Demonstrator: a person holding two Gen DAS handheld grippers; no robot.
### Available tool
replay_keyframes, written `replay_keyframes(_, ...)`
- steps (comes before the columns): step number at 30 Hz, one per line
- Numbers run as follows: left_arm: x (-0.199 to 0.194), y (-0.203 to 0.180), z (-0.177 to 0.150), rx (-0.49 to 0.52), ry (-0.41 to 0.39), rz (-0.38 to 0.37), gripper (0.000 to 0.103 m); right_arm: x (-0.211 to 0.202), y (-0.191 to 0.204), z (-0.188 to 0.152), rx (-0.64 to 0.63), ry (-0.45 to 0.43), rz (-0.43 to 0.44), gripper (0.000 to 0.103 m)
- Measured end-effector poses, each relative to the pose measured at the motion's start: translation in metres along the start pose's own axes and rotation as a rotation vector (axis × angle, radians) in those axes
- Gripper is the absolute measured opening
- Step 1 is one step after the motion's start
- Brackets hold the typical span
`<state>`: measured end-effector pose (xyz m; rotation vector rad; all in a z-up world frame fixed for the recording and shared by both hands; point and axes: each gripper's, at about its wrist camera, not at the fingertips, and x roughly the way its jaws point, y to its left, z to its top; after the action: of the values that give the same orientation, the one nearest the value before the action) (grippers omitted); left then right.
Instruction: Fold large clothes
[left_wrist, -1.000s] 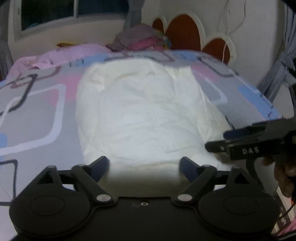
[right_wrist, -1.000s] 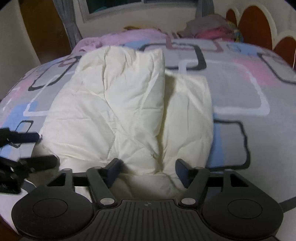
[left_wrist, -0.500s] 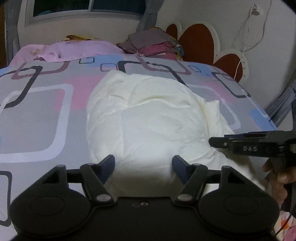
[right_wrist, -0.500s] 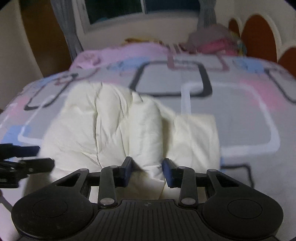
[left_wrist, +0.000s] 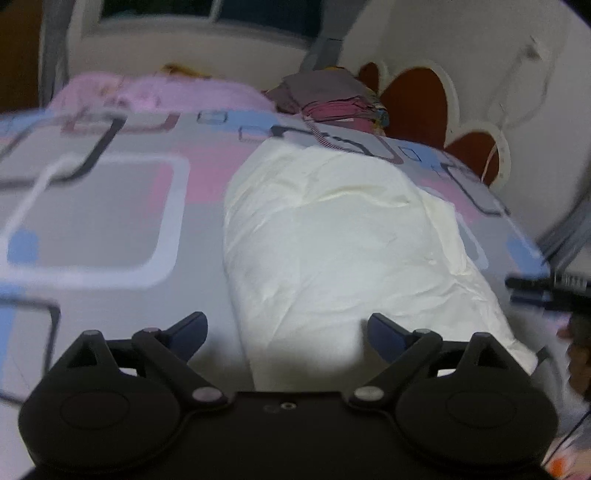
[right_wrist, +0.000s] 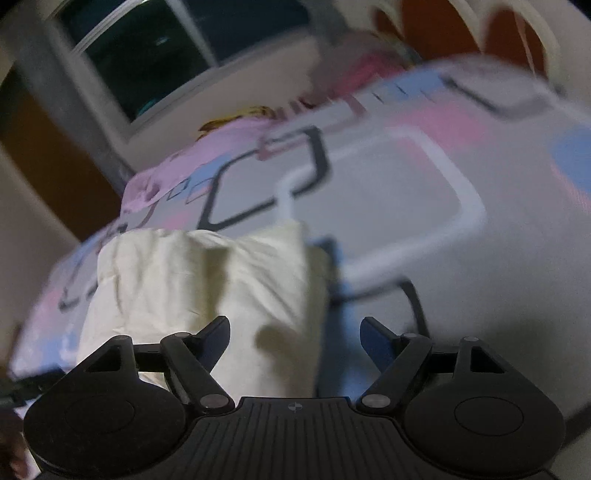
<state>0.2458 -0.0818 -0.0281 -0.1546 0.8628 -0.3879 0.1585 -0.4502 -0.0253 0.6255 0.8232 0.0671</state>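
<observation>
Now that my right gripper (right_wrist: 294, 334) has reopened like my left gripper (left_wrist: 287, 328), the cream padded jacket (left_wrist: 343, 251) ahead lies released, so I judge this fold set.

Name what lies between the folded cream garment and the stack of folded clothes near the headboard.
Only bare patterned bedsheet separates the cream garment from the clothes stack, seen in the left wrist view.

Dim bedroom: patterned bedspread (left_wrist: 110, 221), dark window (right_wrist: 147, 55), red scalloped headboard (left_wrist: 417, 99), white wall (left_wrist: 480, 44).

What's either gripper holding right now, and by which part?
Nothing. The left gripper and right gripper are both open, with no fabric pinched; the cream garment lies loose on the bed.
</observation>
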Motion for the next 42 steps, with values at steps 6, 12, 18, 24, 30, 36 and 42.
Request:
replay_keyframes(6,0.009,0.027,-0.012,-0.199,0.023,-0.123,0.092,0.012,-0.042,-0.017,0.231,0.109,0.176,0.078)
replay_keyframes(12,0.022,0.028,-0.019,-0.266,0.060,-0.161,0.092,0.041,-0.046,-0.037,0.299,0.216,0.272,0.078)
replay_keyframes(18,0.035,0.029,-0.020,-0.302,0.084,-0.186,0.092,0.051,-0.043,-0.039,0.294,0.231,0.315,0.077)
replay_keyframes(24,0.040,0.022,-0.016,-0.288,0.087,-0.188,0.091,0.047,-0.055,-0.031,0.292,0.191,0.318,0.077)
replay_keyframes(30,0.042,0.033,-0.021,-0.306,0.094,-0.227,0.092,0.049,-0.069,-0.038,0.383,0.216,0.342,0.078)
replay_keyframes(36,0.049,0.037,-0.012,-0.278,0.120,-0.256,0.091,0.056,-0.055,-0.049,0.412,0.216,0.354,0.077)
replay_keyframes(42,0.057,0.033,-0.008,-0.245,0.136,-0.270,0.091,0.063,-0.048,-0.046,0.390,0.227,0.339,0.077)
